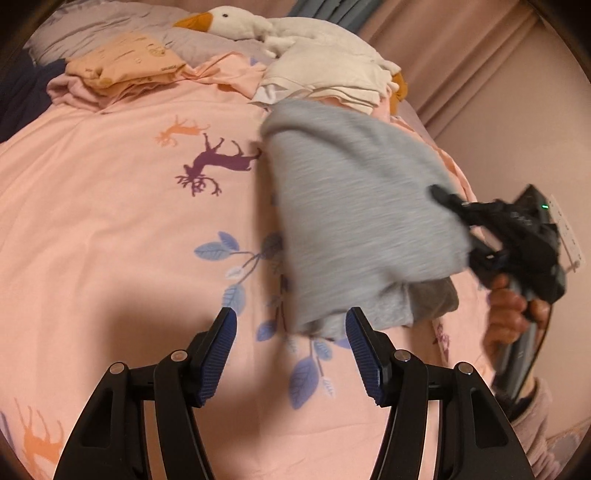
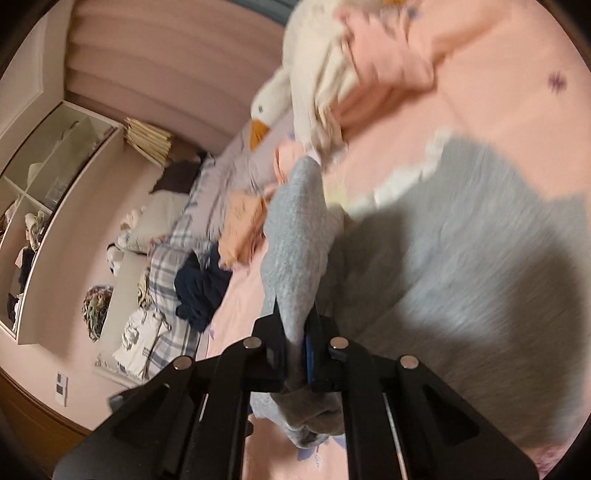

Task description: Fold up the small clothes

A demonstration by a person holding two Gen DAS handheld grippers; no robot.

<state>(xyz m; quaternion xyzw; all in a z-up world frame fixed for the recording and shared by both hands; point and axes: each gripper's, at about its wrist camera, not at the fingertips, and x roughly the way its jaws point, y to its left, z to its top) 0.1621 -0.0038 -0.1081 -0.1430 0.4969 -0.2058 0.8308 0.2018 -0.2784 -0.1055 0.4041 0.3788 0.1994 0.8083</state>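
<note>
- Clamping a bunched fold of the grey garment (image 2: 295, 236), the right gripper (image 2: 293, 332) has its jaws pressed almost together, cloth squeezed between the blue pads.
- From the left wrist view, that right gripper (image 1: 448, 201) lifts one edge of the grey garment (image 1: 362, 214), which drapes down blurred onto the pink bedspread (image 1: 110, 240).
- The left gripper (image 1: 291, 325) stands about half open, jaws apart with nothing between them; the garment's lower hem hangs just beyond its fingertips.
- A hand (image 1: 508, 314) grips the right tool's handle.
- Folded clothes (image 1: 125, 66) and a plush goose (image 1: 258, 26) lie at the bed's far end.
</note>
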